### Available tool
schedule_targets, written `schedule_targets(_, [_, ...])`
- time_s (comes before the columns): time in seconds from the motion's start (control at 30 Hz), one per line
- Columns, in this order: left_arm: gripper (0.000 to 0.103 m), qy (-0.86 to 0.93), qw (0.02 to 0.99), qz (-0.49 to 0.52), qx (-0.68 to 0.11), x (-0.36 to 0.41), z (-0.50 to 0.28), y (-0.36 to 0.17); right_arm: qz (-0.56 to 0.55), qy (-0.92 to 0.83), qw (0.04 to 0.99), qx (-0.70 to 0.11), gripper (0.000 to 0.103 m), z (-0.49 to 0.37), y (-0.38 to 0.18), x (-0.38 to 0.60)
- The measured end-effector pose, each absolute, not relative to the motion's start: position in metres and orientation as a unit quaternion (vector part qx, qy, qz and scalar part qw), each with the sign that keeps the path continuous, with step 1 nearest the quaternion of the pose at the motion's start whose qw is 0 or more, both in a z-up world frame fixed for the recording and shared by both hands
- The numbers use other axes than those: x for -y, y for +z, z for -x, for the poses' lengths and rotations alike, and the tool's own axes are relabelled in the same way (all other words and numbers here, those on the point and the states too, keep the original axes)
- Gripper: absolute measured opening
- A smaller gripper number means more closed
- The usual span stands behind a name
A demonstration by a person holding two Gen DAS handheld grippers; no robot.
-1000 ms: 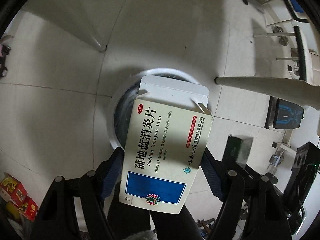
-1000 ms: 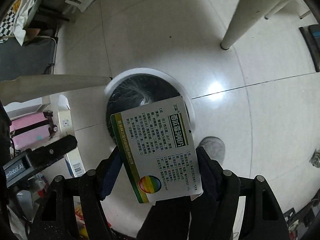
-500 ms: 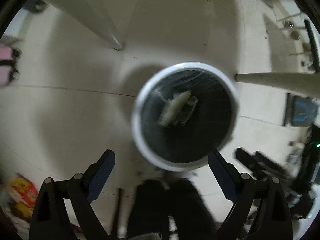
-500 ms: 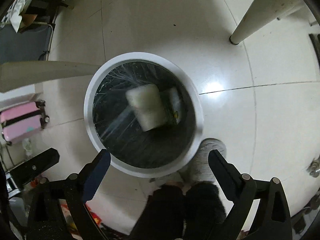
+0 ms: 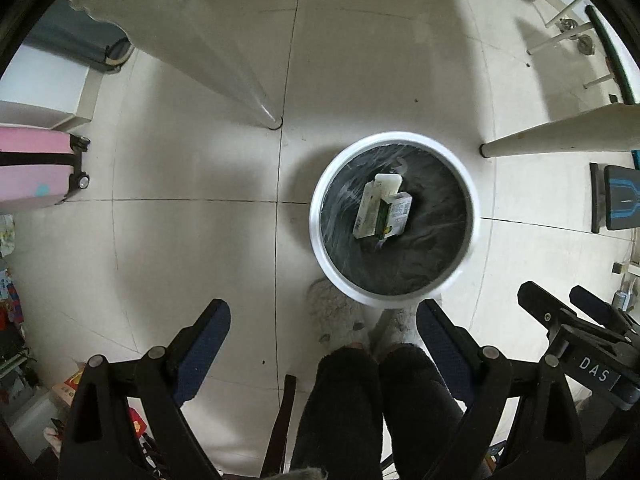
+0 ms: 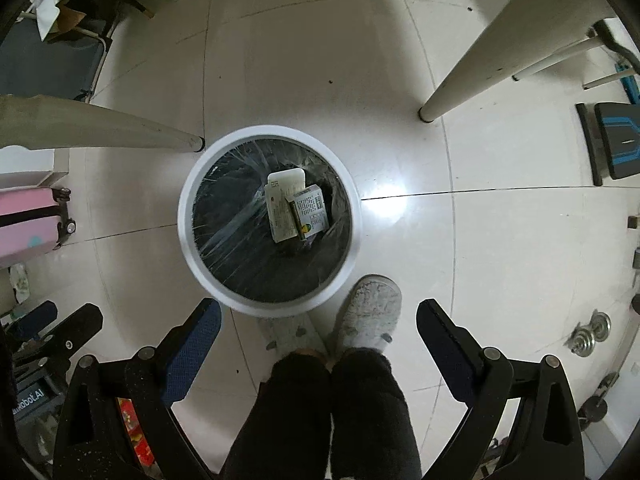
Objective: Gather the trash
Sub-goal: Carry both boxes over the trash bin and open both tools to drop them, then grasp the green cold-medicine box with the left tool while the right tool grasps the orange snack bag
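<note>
A round white trash bin (image 5: 320, 236) with a black liner stands on the tiled floor; it also shows in the right wrist view (image 6: 186, 236). Two medicine boxes lie inside it: a white box (image 5: 370, 208) (image 6: 282, 216) and a green-edged box (image 5: 396, 216) (image 6: 312, 210) resting on it. My left gripper (image 5: 324, 320) is open and empty, high above the floor near the bin. My right gripper (image 6: 320, 318) is open and empty, also above the bin's near side.
White table legs (image 5: 240, 76) (image 6: 472, 68) stand around the bin. The person's legs and grey slippers (image 6: 372, 312) are just in front of it. A pink suitcase (image 5: 36, 168) is at the left, a blue-black device (image 5: 616, 204) at the right.
Both grippers opened and let go of their medicine boxes, which fell into the bin. Both grippers have since risen, so the bin looks smaller.
</note>
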State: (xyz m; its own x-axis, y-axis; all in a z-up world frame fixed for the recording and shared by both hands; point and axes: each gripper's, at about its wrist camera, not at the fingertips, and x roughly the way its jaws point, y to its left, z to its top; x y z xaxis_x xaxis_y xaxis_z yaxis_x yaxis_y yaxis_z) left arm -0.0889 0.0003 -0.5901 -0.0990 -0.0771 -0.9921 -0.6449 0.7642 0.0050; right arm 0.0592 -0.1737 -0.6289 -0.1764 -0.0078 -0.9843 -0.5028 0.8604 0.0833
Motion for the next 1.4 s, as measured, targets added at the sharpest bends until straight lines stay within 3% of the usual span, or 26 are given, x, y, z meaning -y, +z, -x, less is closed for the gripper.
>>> schedule_targets(0.63, [0.095, 0.233, 0.667, 0.248, -0.662, 0.015, 0.119, -0.395, 0.139, 0.239, 0.64, -0.717, 0.099, -0.029, -0.381, 0.192])
schedule_targets(0.87, [0.095, 0.254, 0.708, 0.231, -0.617, 0.002, 0.095, -0.317, 0.083, 0.265, 0.664, -0.694, 0.099, -0.06, -0.289, 0.186])
schedule_targets(1.1, [0.095, 0.264, 0.743, 0.189, -0.586, -0.016, 0.012, -0.274, 0.041, 0.248, 0.707, -0.661, 0.099, -0.173, -0.228, 0.188])
schedule_targets(1.23, [0.095, 0.264, 0.744, 0.159, -0.593, -0.028, -0.065, -0.271, 0.018, 0.222, 0.721, -0.656, 0.099, -0.275, -0.224, 0.2])
schedule_targets(1.4, [0.095, 0.274, 0.737, 0.198, -0.586, -0.061, -0.15, -0.253, 0.013, 0.191, 0.735, -0.651, 0.099, -0.4, -0.238, 0.198])
